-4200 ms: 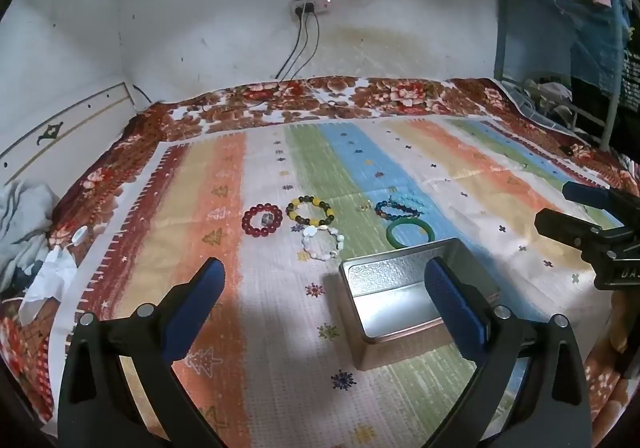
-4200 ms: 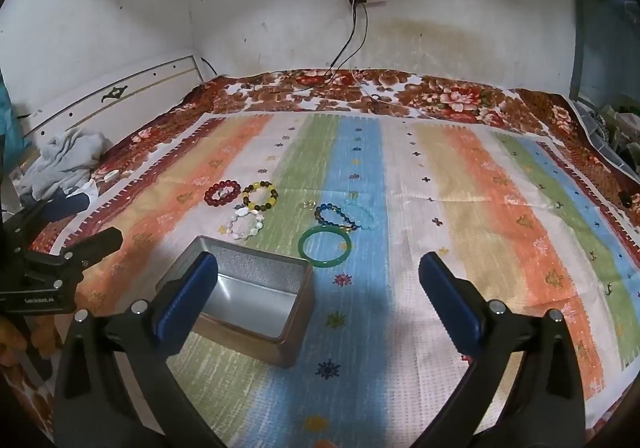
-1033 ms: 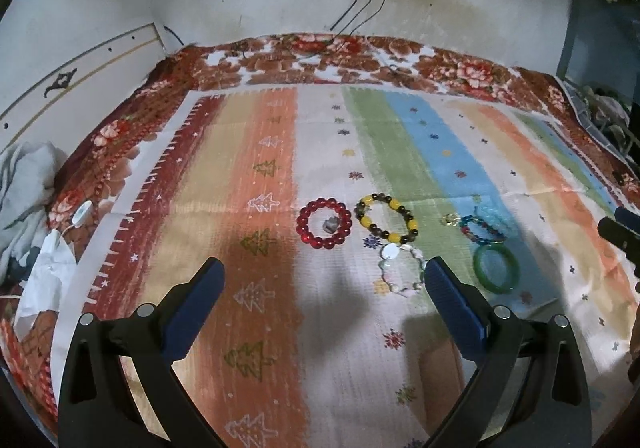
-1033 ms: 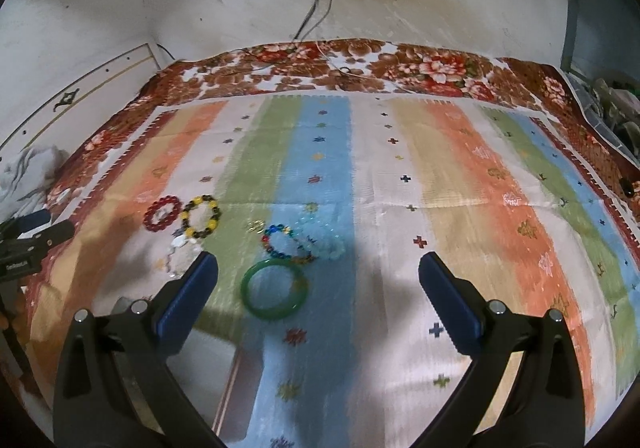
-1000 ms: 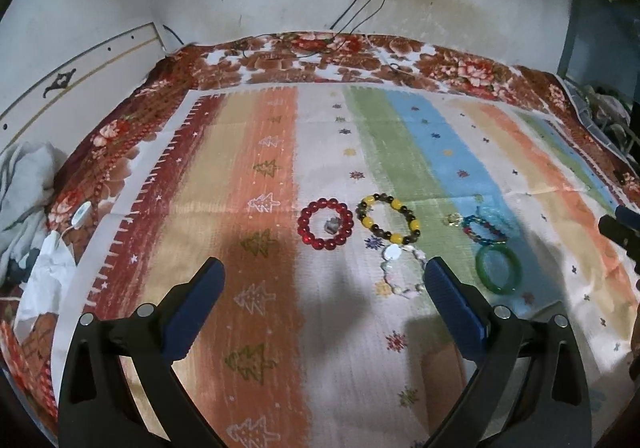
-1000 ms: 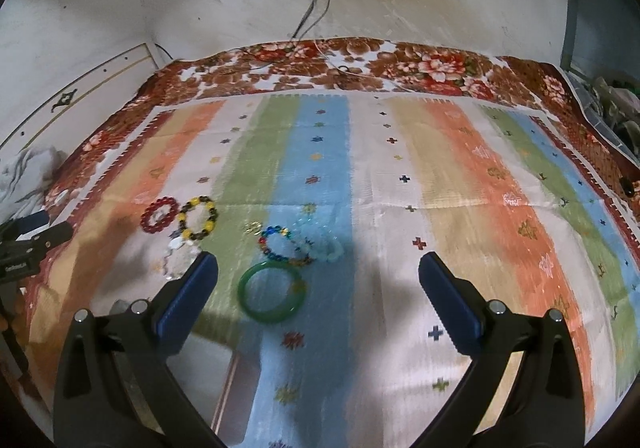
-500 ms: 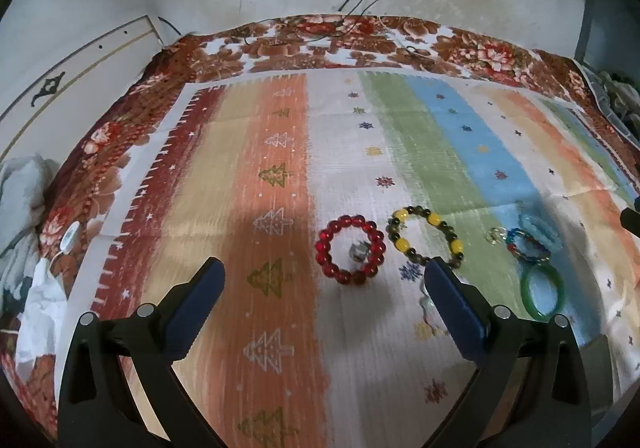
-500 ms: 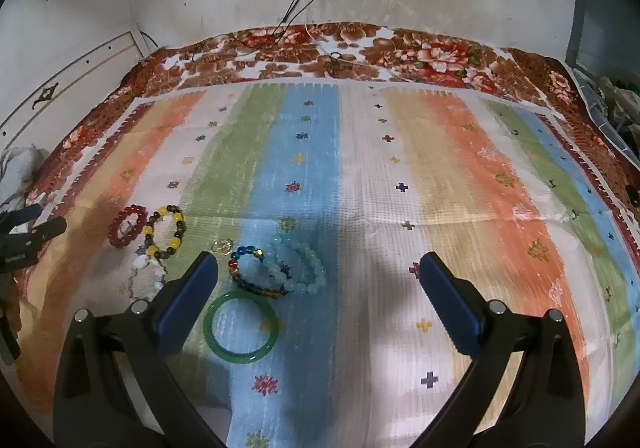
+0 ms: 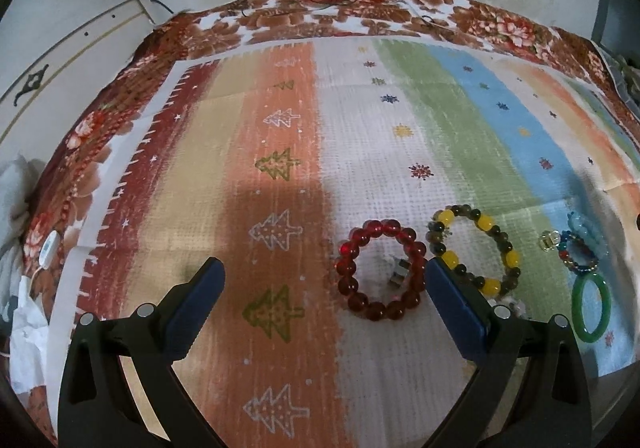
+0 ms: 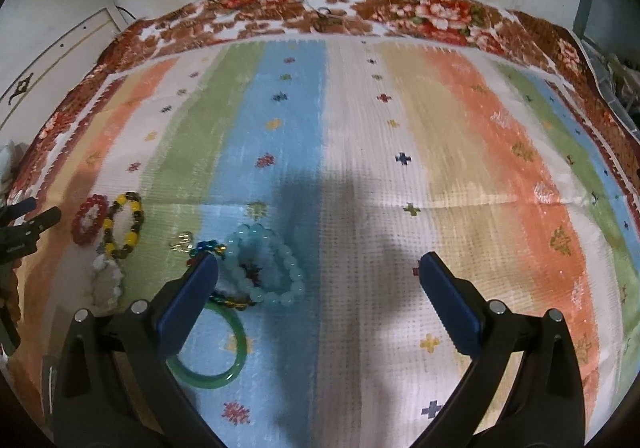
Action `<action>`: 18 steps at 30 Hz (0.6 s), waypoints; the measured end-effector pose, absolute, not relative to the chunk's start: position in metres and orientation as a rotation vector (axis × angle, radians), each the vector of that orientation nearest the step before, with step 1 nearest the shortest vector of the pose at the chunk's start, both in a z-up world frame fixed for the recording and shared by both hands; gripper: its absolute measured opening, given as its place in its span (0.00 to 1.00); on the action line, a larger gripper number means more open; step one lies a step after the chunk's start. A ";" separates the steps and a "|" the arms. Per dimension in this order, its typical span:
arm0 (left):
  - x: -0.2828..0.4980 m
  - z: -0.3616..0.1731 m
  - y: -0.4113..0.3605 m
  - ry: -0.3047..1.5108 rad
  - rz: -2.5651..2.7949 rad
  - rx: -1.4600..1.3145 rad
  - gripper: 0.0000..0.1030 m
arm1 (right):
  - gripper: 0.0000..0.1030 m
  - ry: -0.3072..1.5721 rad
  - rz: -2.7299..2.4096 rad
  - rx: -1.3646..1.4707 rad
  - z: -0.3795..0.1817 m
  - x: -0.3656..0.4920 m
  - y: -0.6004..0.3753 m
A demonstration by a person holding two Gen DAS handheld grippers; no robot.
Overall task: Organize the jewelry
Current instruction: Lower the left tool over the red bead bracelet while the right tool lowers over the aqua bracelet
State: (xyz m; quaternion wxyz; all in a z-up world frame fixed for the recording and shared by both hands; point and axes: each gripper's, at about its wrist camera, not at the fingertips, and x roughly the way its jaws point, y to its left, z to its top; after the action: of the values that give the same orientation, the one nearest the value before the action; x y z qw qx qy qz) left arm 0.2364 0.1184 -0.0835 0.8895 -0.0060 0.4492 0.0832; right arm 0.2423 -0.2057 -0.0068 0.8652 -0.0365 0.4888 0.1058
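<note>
Now both the left gripper (image 9: 324,284) and right gripper (image 10: 318,276) are hanging wide and empty over the striped cloth (image 9: 400,168), where the red bead bracelet (image 9: 380,276), probably light and floppy, is lying mid-cloth, best pinched across its beads.

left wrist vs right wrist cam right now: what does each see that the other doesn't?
Left wrist only: the small metal piece lying inside the red bead bracelet, and the tree-patterned orange stripe beneath the open left gripper.

Right wrist only: the cloth's right-hand side with its wide orange stripe, and the left gripper seen from outside at the frame's left edge. The open right gripper hangs beside the pale blue bead bracelet.

Both: red bracelet, yellow-and-dark bead bracelet, green bangle, multicolour bead bracelet, and the white bracelet, mostly hidden in the left view.
</note>
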 end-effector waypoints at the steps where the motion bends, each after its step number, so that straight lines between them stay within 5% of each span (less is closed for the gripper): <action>1: 0.238 -0.085 0.119 0.935 0.173 -0.013 0.95 | 0.96 1.035 0.216 -0.079 -0.011 0.246 -0.206; 18: 0.260 -0.114 0.140 1.032 0.223 -0.069 0.95 | 0.96 1.174 0.187 -0.074 -0.055 0.273 -0.206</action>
State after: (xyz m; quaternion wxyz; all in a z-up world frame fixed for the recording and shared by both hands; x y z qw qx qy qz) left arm 0.2596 0.1399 -0.1141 0.8634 -0.0329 0.4920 0.1065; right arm 0.2728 -0.2064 -0.0548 0.8278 -0.0347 0.5530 0.0880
